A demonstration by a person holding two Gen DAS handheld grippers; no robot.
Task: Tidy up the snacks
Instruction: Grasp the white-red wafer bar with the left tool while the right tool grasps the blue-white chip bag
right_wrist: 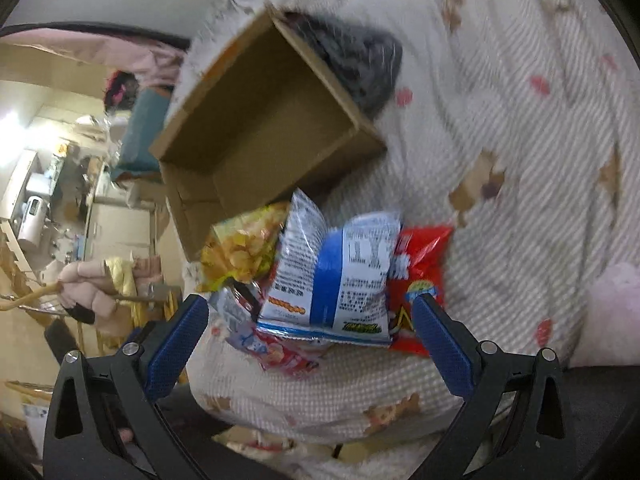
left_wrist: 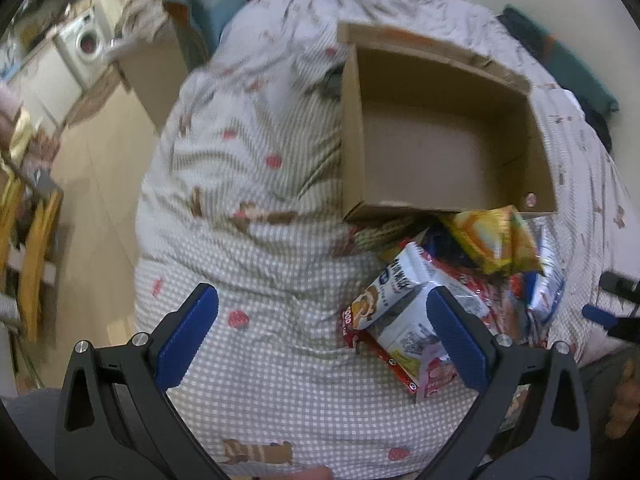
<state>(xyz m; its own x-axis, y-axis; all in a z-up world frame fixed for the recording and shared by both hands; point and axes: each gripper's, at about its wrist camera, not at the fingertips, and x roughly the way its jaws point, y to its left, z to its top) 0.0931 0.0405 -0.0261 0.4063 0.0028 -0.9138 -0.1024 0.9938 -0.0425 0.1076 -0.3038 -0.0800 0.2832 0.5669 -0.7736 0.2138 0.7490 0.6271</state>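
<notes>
An empty brown cardboard box lies on a checked quilt. In front of it is a heap of snack packets: a yellow chip bag, a white packet with a cookie picture, a blue-and-white packet, and a red bag. My left gripper is open above the quilt, its right finger over the white packet. In the right wrist view my right gripper is open in front of the blue-and-white packet. Its tip shows at the left wrist view's right edge.
A dark grey object lies behind the box. The bed's left edge drops to a wooden floor. A washing machine and cluttered shelves stand beyond. A plush toy sits at the left.
</notes>
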